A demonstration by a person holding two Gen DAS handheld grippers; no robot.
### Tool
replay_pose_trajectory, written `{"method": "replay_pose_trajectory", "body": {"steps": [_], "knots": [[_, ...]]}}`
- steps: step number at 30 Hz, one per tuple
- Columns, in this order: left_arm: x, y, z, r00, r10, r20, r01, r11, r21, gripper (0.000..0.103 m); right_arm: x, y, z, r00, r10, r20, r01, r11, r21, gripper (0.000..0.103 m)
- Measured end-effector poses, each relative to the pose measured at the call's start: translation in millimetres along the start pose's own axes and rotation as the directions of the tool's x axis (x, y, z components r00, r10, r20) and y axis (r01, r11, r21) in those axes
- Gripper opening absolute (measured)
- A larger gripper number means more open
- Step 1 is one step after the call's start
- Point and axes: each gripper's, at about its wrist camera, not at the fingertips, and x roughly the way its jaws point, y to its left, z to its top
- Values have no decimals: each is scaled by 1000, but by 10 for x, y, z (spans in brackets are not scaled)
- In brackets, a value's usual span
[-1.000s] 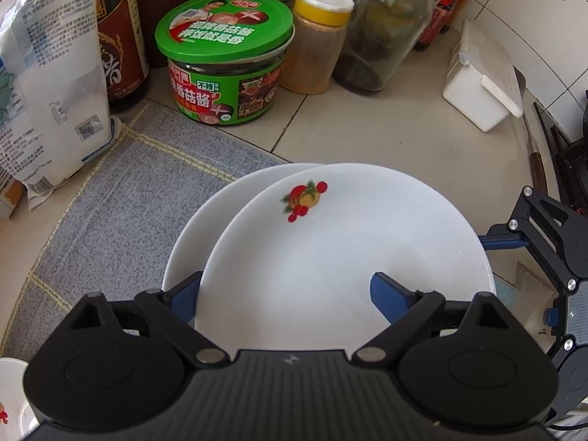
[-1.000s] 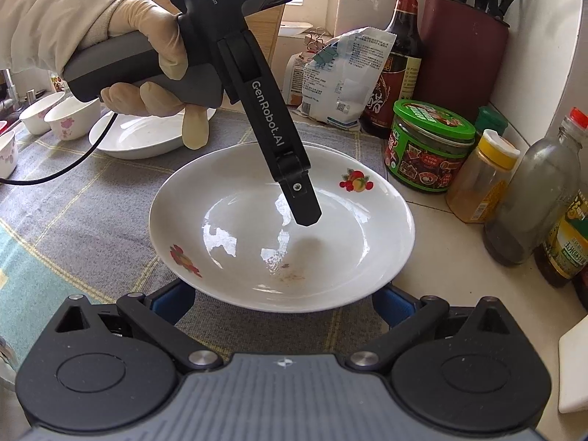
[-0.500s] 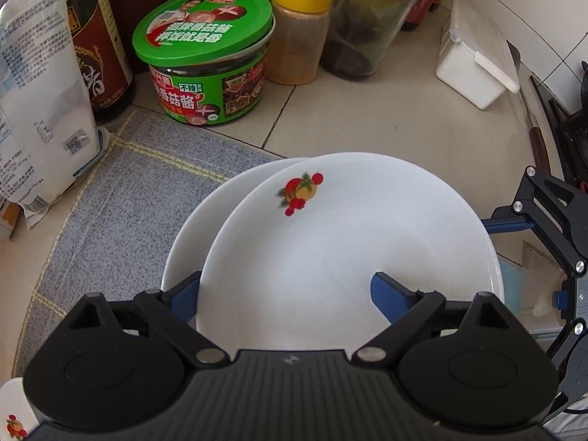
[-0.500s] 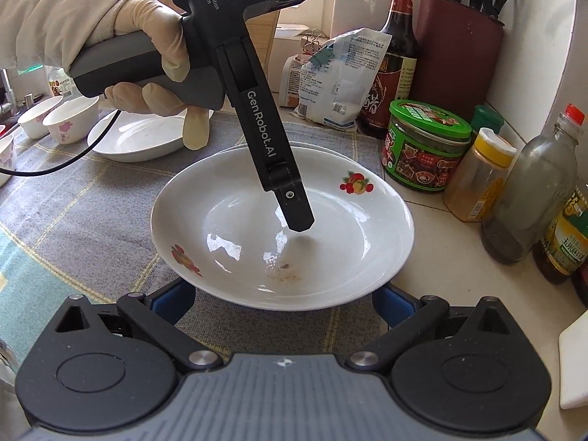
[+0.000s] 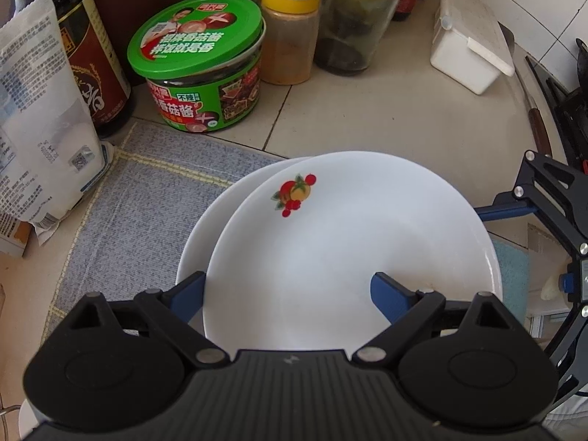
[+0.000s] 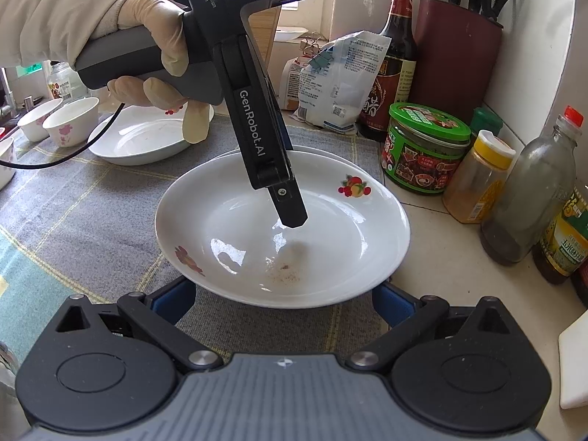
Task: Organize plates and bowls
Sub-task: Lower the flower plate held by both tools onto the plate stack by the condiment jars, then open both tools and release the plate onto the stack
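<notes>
Centre of both frames: white round ceramic plate with fruit print (image 6: 283, 235) offset atop second white plate (image 5: 205, 220), on grey woven mat (image 6: 84, 202). Left gripper (image 5: 288, 288) above it, jaws wide, straddling near-left rim, gripping nothing. Right gripper (image 6: 283, 297) jaws wide, empty, plate just ahead.

The left gripper (image 5: 286, 294) points steeply downward, its two blue fingers (image 5: 389, 296) spread wide apart with nothing pressed between them. A gloved hand (image 6: 154, 33) in a beige sleeve (image 6: 47, 11) wraps its grey handle, forefinger hanging loose below. The right gripper (image 6: 283, 303) tilts down at a shallower angle, its blue-padded jaws likewise standing wide apart, gripping nothing
</notes>
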Motion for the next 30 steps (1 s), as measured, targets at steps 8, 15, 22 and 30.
{"method": "replay_pose_trajectory", "body": {"steps": [8,15,22,30], "knots": [[-37,-5,-5,1000,5,4,-5,1000,1,94,9,-8,12,1000,-2,-11,1,1000,-8,103],[-86,1,-24,1000,12,10,-12,1000,-4,94,32,-7,35,1000,-7,-24,6,1000,-20,103],[-116,-2,-34,1000,19,14,-19,1000,-4,94,41,11,38,999,-11,-34,10,1000,-28,103],[-143,17,-41,1000,24,19,-24,1000,-7,94,48,27,34,999,-11,-44,10,999,-33,103]]}}
